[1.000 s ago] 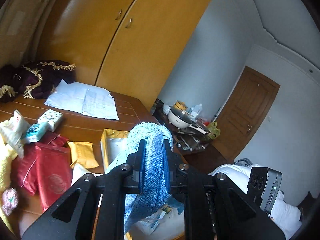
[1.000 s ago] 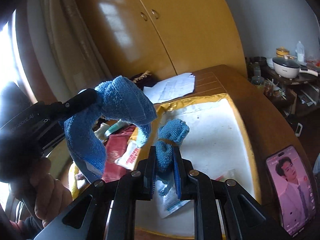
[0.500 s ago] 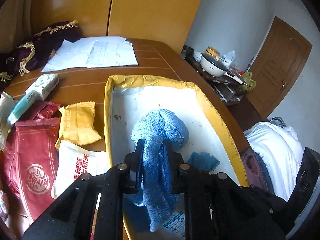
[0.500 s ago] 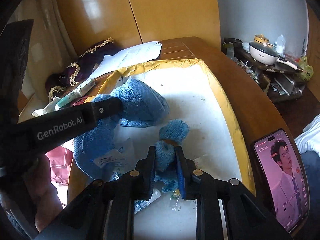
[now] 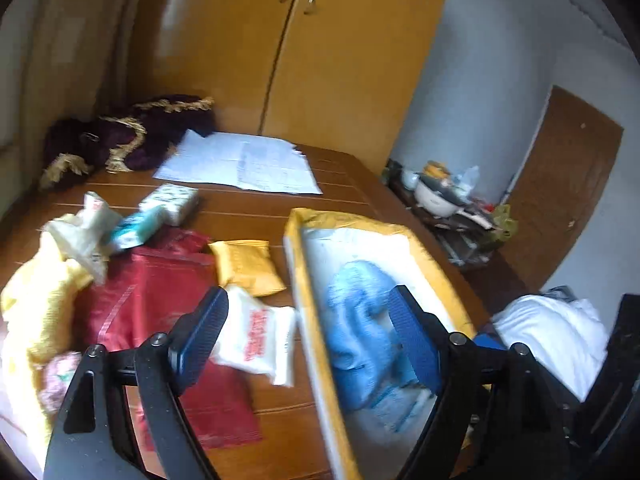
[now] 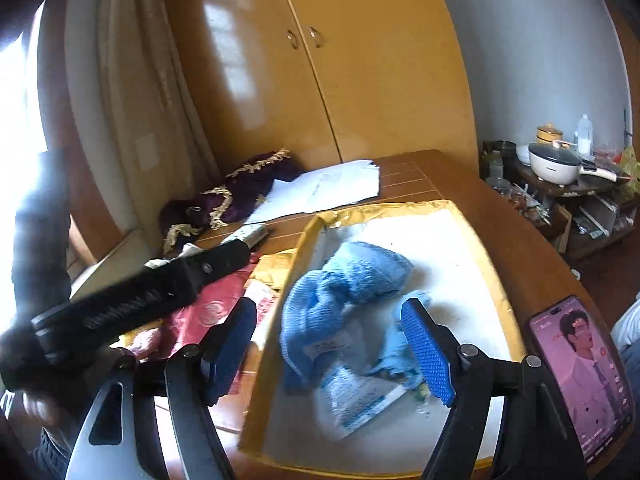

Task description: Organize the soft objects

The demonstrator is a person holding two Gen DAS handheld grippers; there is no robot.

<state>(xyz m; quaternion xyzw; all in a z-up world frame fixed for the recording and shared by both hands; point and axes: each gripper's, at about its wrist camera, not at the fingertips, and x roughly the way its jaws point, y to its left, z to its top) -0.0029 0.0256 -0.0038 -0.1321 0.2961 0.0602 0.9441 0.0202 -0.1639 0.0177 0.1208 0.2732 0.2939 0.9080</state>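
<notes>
Crumpled blue terry towel point(image 6: 344, 292) lay inside the yellow-rimmed white tray point(image 6: 476, 236), ahead of and between the right gripper's point(image 6: 330, 354) spread, empty jaws, long axis running diagonally from near-left to far-right, left gripper point(image 5: 310, 340) likewise released, holding nothing.

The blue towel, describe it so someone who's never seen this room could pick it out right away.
Find the wooden table in front of the yellow wardrobe, then the white tray with a gold rim lying on it. The blue towel sits crumpled inside that tray, partly over a printed plastic packet. It is the only fluffy blue cloth there; the snack packets lie outside the tray.
</notes>
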